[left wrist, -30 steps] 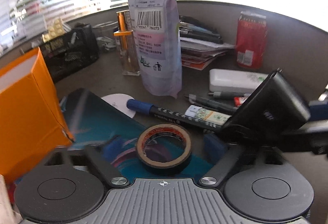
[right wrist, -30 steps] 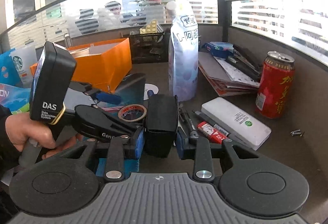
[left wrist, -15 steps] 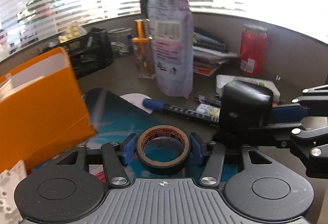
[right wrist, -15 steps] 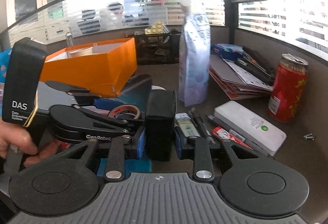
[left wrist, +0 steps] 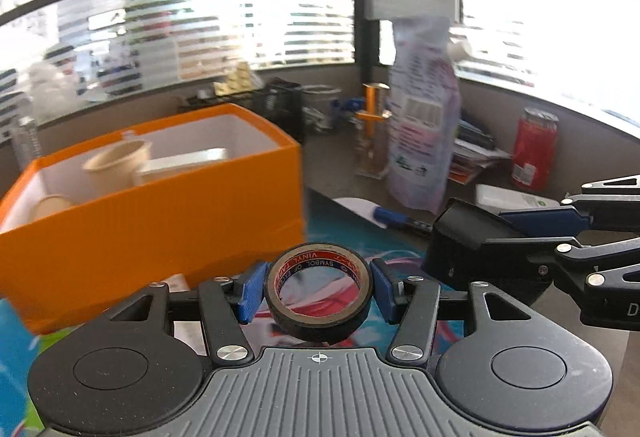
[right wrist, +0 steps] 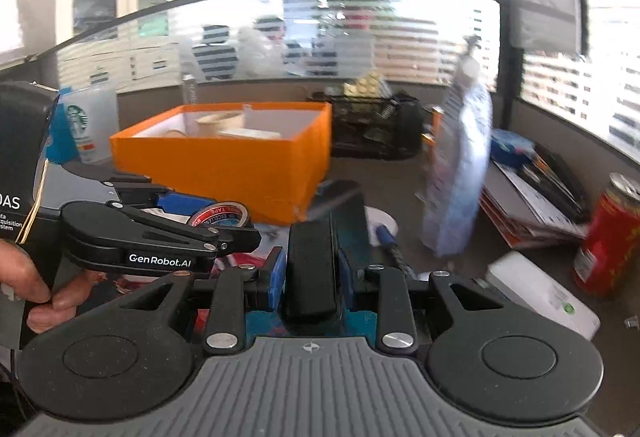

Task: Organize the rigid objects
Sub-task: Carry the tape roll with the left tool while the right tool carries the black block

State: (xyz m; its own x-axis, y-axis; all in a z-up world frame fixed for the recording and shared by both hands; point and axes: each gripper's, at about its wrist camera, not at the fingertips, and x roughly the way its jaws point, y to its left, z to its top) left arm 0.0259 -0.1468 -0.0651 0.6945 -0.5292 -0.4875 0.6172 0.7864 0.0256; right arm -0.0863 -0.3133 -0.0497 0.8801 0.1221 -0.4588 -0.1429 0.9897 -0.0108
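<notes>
My left gripper (left wrist: 318, 291) is shut on a black tape roll (left wrist: 319, 300) and holds it in the air, level with the side of an open orange box (left wrist: 160, 221). The roll also shows in the right wrist view (right wrist: 221, 215). My right gripper (right wrist: 310, 275) is shut on a black box-shaped object (right wrist: 311, 271), also lifted; it also shows in the left wrist view (left wrist: 472, 249), to the right of the tape. The orange box (right wrist: 224, 165) holds paper cups (left wrist: 118, 167) and a white item.
A tall white pouch (left wrist: 424, 133) stands behind, with a red can (left wrist: 534, 149), a white case (right wrist: 544, 293), a blue marker (left wrist: 394, 215), stacked papers (right wrist: 532, 197), a black mesh basket (right wrist: 376, 131) and a Starbucks cup (right wrist: 86, 127) around it. A teal mat (left wrist: 348, 225) lies below.
Both grippers have risen and swung left toward the orange box, which now shows its inside. The left gripper closed on the tape roll and lifted it off the mat.
</notes>
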